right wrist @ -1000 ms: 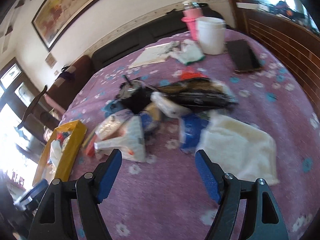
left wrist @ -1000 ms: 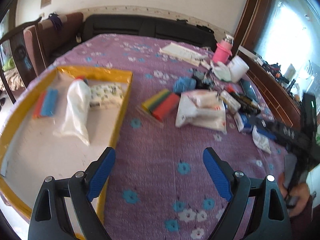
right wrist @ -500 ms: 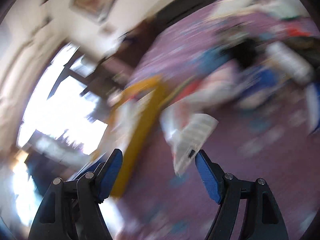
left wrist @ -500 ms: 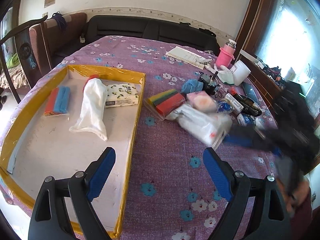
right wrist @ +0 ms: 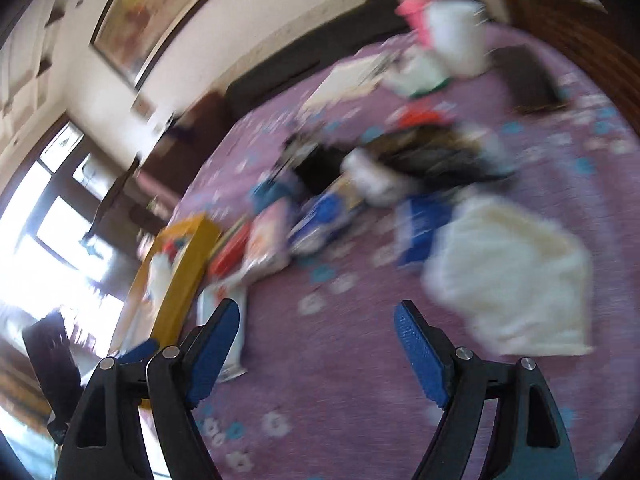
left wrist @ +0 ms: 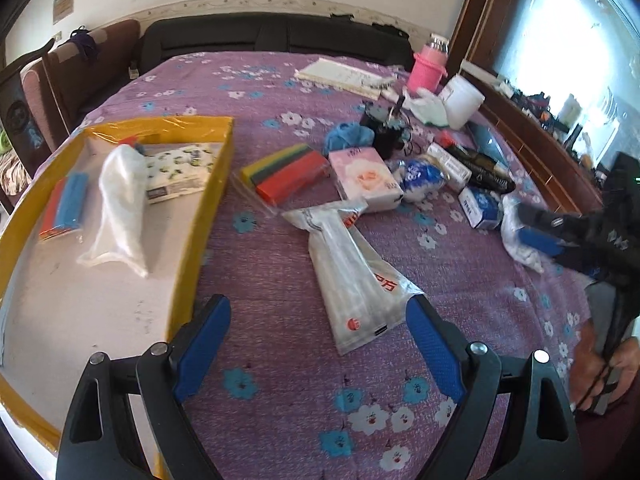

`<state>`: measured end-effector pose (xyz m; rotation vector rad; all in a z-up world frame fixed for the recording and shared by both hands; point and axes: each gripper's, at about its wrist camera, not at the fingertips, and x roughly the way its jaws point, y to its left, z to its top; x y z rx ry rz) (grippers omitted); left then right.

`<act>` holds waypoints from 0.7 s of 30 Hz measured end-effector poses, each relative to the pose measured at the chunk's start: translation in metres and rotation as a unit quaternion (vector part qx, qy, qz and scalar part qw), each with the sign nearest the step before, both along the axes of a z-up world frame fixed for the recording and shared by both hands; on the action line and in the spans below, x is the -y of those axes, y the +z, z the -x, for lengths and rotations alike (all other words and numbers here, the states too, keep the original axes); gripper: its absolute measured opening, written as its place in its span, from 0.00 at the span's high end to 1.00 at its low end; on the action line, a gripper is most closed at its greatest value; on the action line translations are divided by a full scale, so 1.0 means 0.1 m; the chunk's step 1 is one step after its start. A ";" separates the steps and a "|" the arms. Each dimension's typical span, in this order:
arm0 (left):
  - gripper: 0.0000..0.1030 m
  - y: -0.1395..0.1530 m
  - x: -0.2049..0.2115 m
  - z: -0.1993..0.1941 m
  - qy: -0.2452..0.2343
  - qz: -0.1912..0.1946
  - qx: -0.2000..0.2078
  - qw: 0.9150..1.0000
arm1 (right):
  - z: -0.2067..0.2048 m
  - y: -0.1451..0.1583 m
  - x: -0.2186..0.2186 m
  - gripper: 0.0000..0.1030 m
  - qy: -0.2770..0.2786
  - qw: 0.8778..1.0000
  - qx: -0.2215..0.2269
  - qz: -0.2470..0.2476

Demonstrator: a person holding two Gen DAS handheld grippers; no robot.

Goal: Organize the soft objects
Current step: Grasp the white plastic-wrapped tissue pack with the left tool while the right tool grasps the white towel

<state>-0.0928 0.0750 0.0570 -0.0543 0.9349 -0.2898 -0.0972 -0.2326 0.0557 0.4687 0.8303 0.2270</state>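
Left tool (left wrist: pixel 318 338) released, plastic pack (left wrist: pixel 356 276) just ahead between fingers, untouched. Right tool (right wrist: pixel 318 346) opening, empty.

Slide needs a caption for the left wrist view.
Open left gripper hovers over a clear plastic pack beside the yellow tray.

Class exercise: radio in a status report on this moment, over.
Left gripper open, empty. Right gripper opening, empty. Clear plastic pack lies on the cloth beside the yellow tray. Path clear.
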 end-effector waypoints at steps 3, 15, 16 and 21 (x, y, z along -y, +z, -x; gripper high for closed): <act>0.14 -0.04 0.08 -0.08 -0.005 -0.006 -0.007 1.000 | 0.12 0.05 0.32 0.15 -0.055 0.996 0.001 0.068; 0.14 -0.35 0.35 -0.53 0.006 -0.052 -0.039 0.998 | -0.23 -0.26 0.45 0.12 -0.055 0.982 -0.048 0.174; 0.14 -0.37 0.36 -0.55 0.007 -0.051 -0.042 0.998 | -0.28 -0.29 0.42 0.11 -0.050 0.980 -0.051 0.185; 0.13 -0.43 0.49 -0.60 0.001 -0.072 -0.039 0.997 | -0.40 -0.39 0.30 0.11 -0.036 0.977 -0.055 0.205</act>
